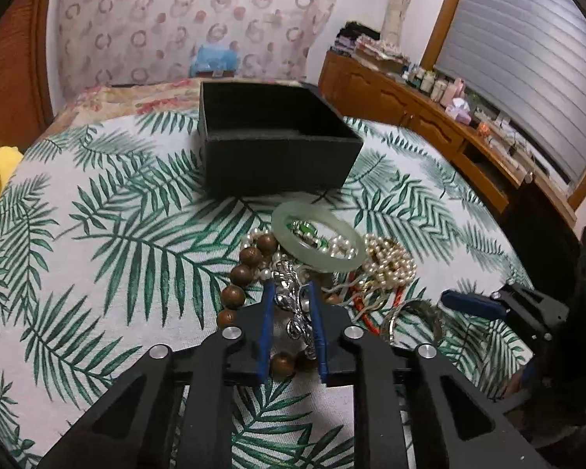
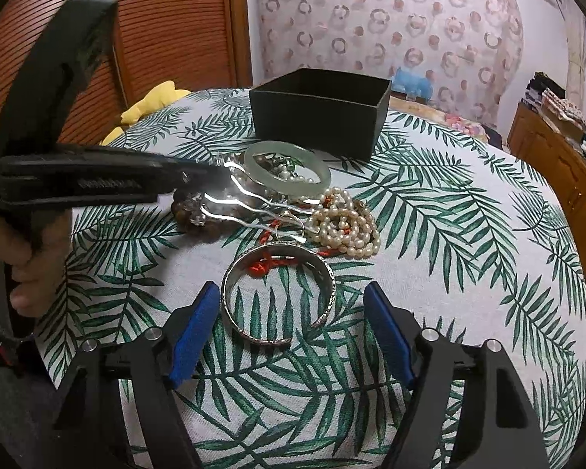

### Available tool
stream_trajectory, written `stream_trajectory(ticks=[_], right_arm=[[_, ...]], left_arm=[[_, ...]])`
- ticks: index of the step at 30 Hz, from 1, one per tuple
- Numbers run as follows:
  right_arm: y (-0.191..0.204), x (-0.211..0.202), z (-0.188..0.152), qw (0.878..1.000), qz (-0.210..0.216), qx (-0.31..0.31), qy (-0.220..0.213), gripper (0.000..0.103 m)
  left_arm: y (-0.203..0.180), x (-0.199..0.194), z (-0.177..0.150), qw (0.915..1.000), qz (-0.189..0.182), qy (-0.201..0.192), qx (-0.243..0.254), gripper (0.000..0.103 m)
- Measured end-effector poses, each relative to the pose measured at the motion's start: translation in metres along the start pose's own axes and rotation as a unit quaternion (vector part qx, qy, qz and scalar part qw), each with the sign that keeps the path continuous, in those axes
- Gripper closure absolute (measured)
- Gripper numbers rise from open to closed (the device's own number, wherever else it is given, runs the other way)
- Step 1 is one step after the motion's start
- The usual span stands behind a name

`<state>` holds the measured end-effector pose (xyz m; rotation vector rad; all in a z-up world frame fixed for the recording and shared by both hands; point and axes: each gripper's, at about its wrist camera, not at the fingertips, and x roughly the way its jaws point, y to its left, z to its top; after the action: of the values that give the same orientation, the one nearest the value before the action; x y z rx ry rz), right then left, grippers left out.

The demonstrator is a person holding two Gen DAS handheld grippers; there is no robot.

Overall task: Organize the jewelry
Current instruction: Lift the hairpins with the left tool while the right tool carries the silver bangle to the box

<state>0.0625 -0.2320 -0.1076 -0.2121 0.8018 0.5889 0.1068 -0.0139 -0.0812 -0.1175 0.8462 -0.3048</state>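
1. Your left gripper [image 2: 215, 174] is blurring at its tip in the right wrist view, hiding the grip.
2. The bangle [image 1: 316, 236] is covering part of the pearls [image 1: 386, 260].
3. The box [image 1: 277, 144] is hiding its own floor.

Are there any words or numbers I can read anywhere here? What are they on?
Left gripper: raised lettering along its black side, seen mirrored or upside down, too blurred to read.
Bottles on the sideboard: labels too small to read.
Black box: no writing visible.
Tablecloth: only a leaf pattern, no words.
Nothing here can be read for certain.
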Motion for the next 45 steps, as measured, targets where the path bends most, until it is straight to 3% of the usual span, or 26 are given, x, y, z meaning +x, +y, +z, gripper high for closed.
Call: stream_trajectory(ticks=[4,7,19,35,45], right_arm=[[0.002,0.001,0.000,1.000,-0.001,-0.005,0.004,0.030],[0.002,0.003,0.000,1.000,0.005,-0.006,0.009,0.041],[-0.005,-0.018,0.009,1.000,0.011,-0.015,-0.021,0.043],[-0.012,-0.019,0.021,0.999,0.019,-0.015,-0.037,0.042],[-0.020,0.014,0.027,0.999,0.038,0.008,0.002,0.040]], left_arm=[[-0.003,-0.020,0.003,0.9995,0.003,-0.031,0.009,0.092],[-0.008,-0.035,0.005,0.9985,0.006,-0.050,0.021,0.093],[-0.013,-0.066,0.016,0.9941,0.024,-0.098,0.039,0.094],[-0.007,-0.069,0.026,0.9929,0.033,-0.106,0.042,0.094],[-0.008,-0.070,0.026,0.9932,0.029,-0.105,0.041,0.094]])
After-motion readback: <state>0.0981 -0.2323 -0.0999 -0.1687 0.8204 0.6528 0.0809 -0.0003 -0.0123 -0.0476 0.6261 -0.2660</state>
